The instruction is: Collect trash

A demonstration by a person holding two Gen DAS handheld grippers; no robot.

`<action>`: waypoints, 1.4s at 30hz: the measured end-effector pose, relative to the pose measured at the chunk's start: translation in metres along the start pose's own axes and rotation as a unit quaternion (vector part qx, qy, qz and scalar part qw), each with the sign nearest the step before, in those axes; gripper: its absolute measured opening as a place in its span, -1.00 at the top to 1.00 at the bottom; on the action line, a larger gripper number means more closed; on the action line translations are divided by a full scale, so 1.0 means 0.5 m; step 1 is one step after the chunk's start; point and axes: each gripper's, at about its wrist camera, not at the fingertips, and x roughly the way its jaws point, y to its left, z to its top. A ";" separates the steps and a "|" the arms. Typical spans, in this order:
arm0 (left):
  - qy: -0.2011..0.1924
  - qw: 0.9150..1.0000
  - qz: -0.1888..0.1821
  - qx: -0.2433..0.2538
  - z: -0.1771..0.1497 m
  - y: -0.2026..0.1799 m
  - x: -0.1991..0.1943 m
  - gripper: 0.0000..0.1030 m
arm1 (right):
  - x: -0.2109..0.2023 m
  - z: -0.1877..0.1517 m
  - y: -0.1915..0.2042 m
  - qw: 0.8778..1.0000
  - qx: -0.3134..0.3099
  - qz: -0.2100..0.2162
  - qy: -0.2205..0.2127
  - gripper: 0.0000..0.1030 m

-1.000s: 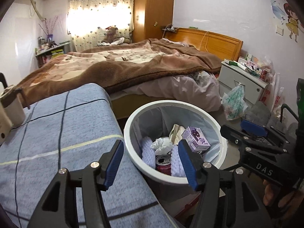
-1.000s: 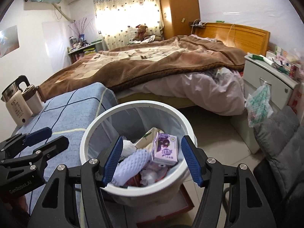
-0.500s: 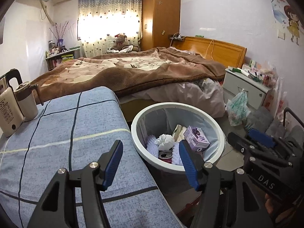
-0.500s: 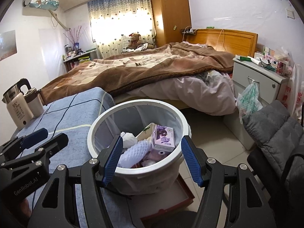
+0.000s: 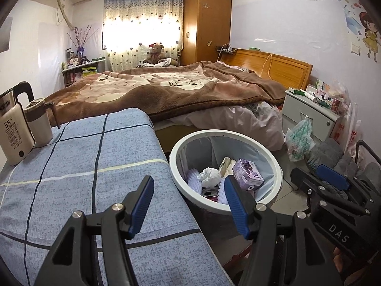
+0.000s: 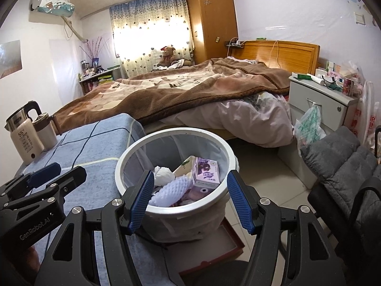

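A white round trash bin (image 5: 269,159) (image 6: 133,152) stands on the floor beside the table. It holds a purple carton (image 5: 247,174) (image 6: 206,172), a crumpled tissue (image 5: 210,175) (image 6: 164,174), a knobbly lilac foam piece (image 6: 172,190) and a red can (image 5: 210,193). My left gripper (image 5: 189,206) is open and empty above the table's right edge, near the bin. My right gripper (image 6: 189,201) is open and empty, in front of and above the bin. Each gripper shows in the other's view, the right one (image 5: 333,186) and the left one (image 6: 45,178).
The table has a blue checked cloth (image 5: 83,166). A kettle (image 5: 13,128) and a mug (image 5: 39,121) stand at its far left. A bed (image 5: 178,90) lies behind the bin. A nightstand (image 5: 312,109) and a grey padded chair (image 6: 345,166) are on the right.
Both grippers have drawn back and up from the bin, so it looks smaller and more of the table and room shows. Both stay open and empty.
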 end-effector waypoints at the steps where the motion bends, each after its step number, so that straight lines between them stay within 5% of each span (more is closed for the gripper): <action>1: 0.001 1.000 0.001 0.000 0.000 0.001 0.000 -0.23 | -0.001 0.000 0.002 1.000 -0.001 0.000 -0.001 -0.25; 42: 0.002 1.000 0.014 -0.004 0.000 0.013 -0.002 -0.24 | -0.005 -0.003 0.007 1.000 -0.004 0.001 0.000 -0.25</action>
